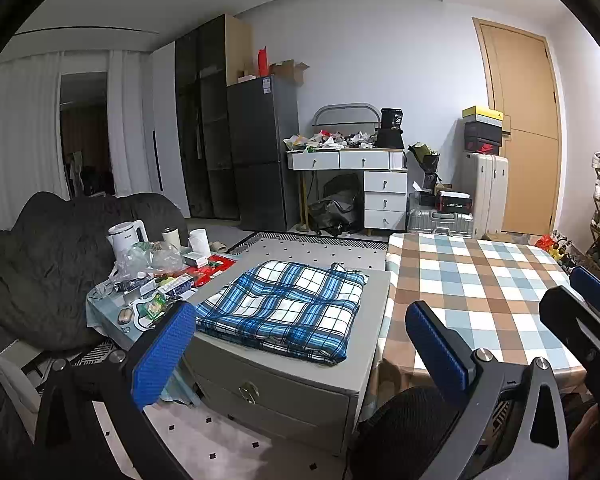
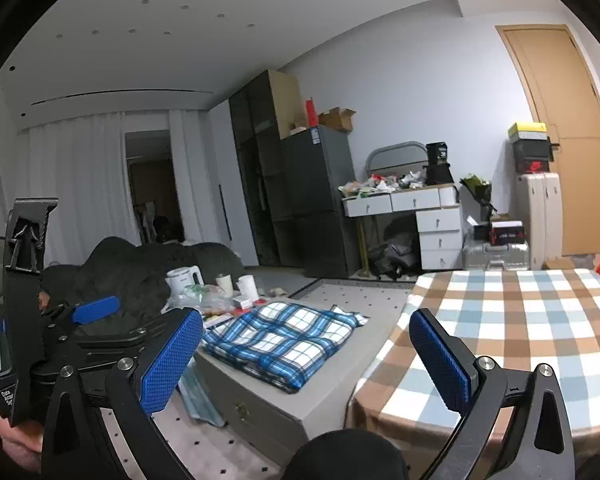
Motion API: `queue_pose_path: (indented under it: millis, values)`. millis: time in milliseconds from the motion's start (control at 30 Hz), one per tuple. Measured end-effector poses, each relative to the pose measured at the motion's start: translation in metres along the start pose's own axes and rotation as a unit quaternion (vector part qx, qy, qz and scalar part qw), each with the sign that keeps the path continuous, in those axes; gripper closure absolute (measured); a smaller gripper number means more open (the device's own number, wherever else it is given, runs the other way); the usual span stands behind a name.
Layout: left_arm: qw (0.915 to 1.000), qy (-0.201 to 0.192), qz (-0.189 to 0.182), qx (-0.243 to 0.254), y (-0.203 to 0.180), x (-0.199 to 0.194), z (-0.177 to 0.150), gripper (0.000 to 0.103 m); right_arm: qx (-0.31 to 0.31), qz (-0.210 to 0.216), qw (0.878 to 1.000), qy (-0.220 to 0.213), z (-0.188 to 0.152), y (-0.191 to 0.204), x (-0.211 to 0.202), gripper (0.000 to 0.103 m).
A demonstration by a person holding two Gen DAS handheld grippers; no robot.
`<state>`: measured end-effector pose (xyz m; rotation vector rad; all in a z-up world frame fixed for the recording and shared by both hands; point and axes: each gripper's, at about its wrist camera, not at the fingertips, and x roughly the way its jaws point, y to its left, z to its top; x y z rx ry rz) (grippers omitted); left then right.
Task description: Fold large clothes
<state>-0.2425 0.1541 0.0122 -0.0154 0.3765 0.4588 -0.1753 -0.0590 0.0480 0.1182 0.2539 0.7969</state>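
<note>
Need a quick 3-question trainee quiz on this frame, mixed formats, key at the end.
1. True or false: the blue plaid cloth is clamped in the left gripper.
2. What does the blue plaid cloth lie on? A) the checked tablecloth B) the grey drawer cabinet C) the dark sofa
3. Fill in: the fingers of the right gripper stand ____, with nothing between them.

Key
1. False: both grippers are open and off the cloth.
2. B: it lies folded on the cabinet top, beside the table with the checked tablecloth.
3. open
</note>
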Motion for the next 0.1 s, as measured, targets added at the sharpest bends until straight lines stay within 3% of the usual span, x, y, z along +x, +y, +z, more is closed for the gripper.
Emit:
queue_pose_path:
  millis: [100]
  values:
    - [0.9999, 0.003, -0.007, 0.008, -0.0041, -0.0007, -0.0002, 0.001, 0.001, 0.0, 1.0, -0.004, -0.0015, -0.0021, -0.0012, 0.0]
